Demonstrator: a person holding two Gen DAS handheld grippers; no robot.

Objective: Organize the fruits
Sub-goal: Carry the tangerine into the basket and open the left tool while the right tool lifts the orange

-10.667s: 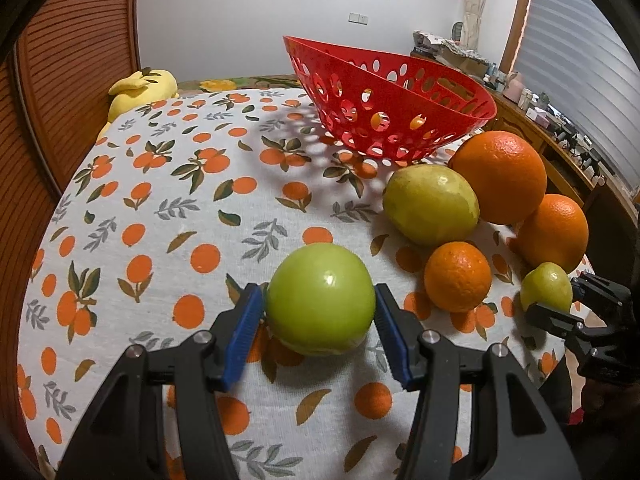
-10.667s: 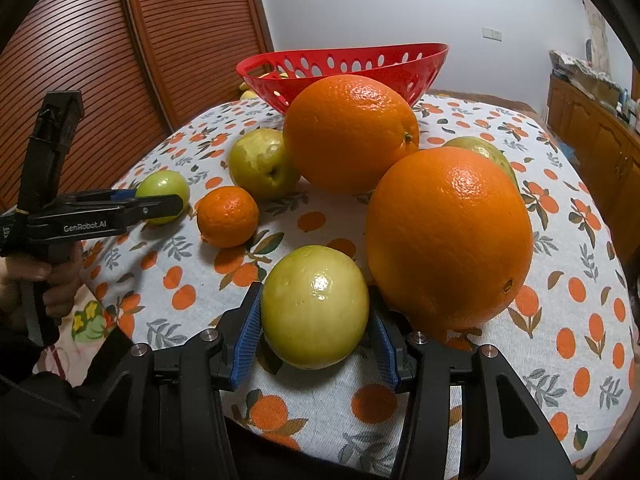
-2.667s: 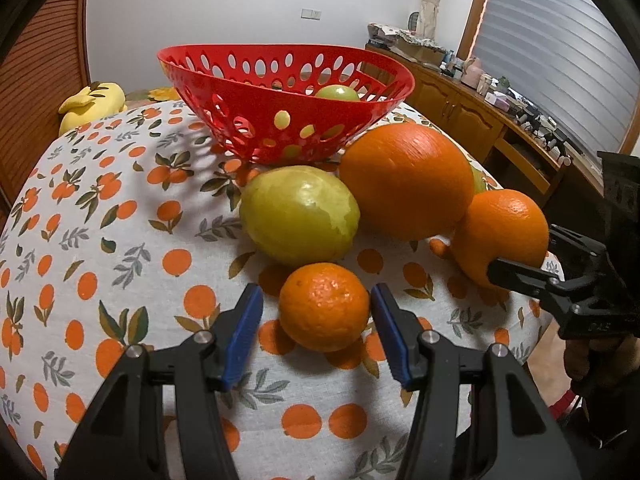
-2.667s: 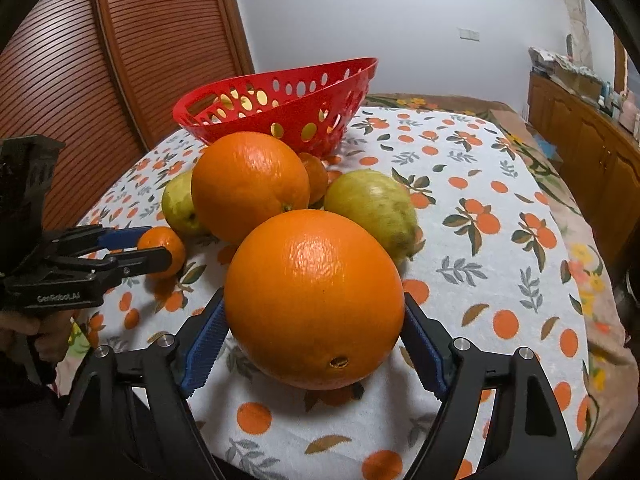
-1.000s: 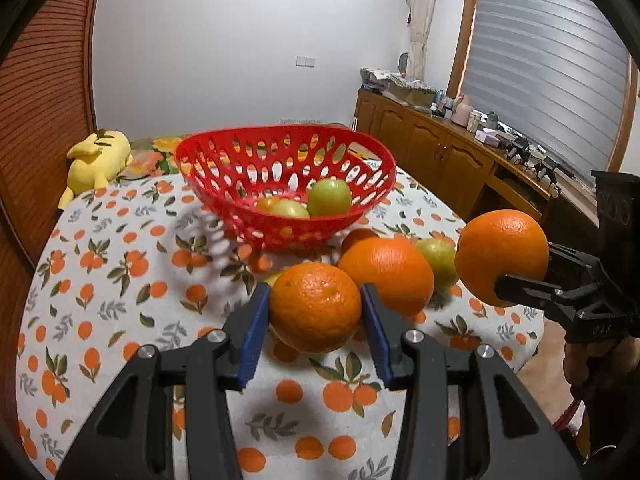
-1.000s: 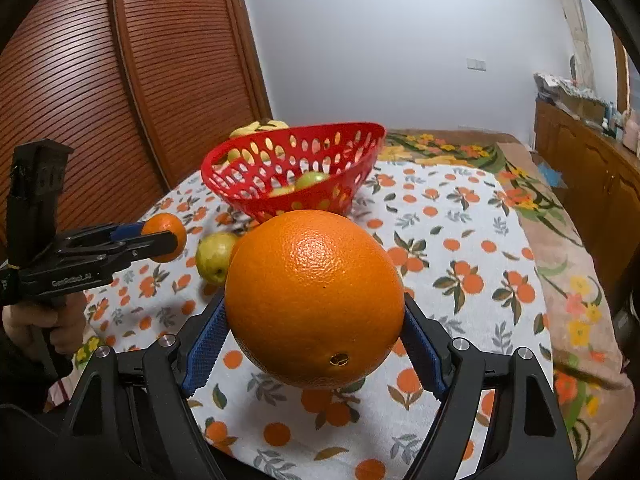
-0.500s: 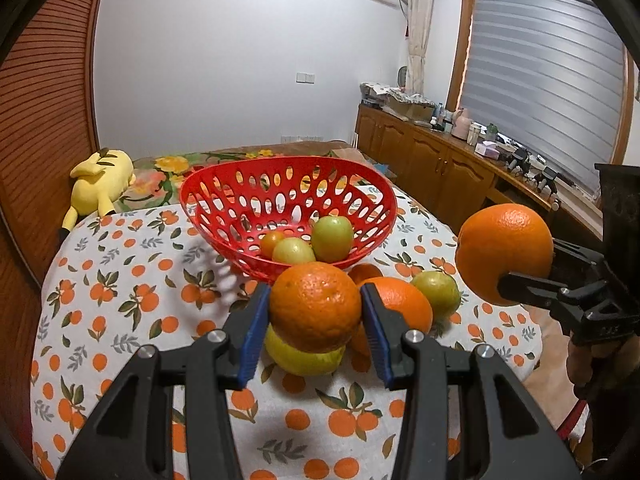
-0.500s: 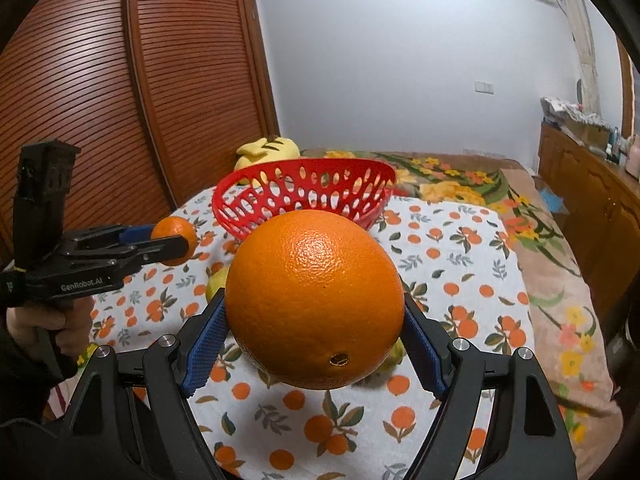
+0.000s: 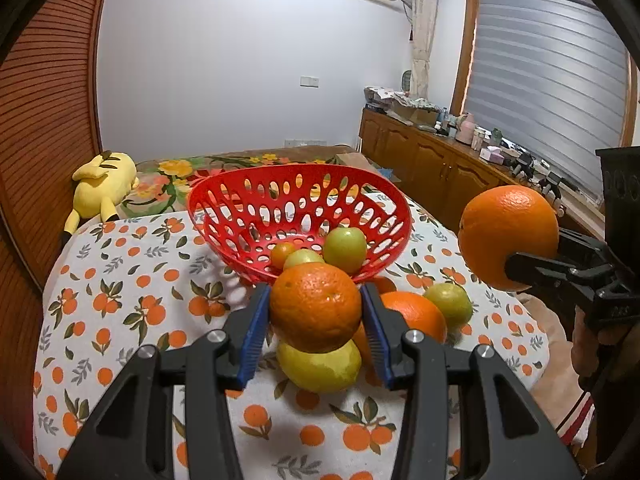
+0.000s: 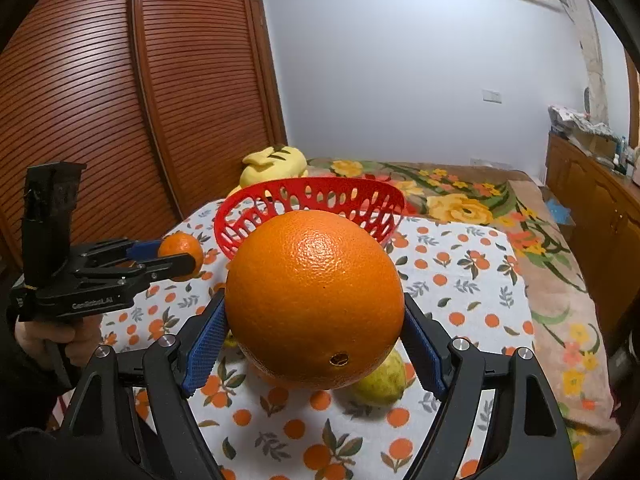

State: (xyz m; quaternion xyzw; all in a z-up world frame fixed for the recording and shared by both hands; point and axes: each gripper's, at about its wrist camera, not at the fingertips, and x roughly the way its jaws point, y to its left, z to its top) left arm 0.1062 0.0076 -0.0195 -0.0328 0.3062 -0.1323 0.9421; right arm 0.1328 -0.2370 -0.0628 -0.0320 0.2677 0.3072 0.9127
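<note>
Left tongs (image 9: pixel 316 330) clamp a small orange (image 9: pixel 316 306), right tongs (image 10: pixel 316 344) clamp a big orange (image 10: pixel 314 304); beyond them a red basket (image 9: pixel 224 204) stands on the orange-patterned surface (image 9: pixel 120 304)

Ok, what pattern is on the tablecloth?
White tablecloth printed with oranges and green-brown leaves; the left wrist view shows it best.

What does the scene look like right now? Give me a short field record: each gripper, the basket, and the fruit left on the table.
left gripper: shut on small orange, lifted above the table
right gripper: shut on large orange, lifted above the table
red basket: on the tablecloth, holds two green fruits and one small orange fruit
fruit left on table: one orange, one yellow-green fruit, one green fruit
bystander item: yellow plush toy behind the table
</note>
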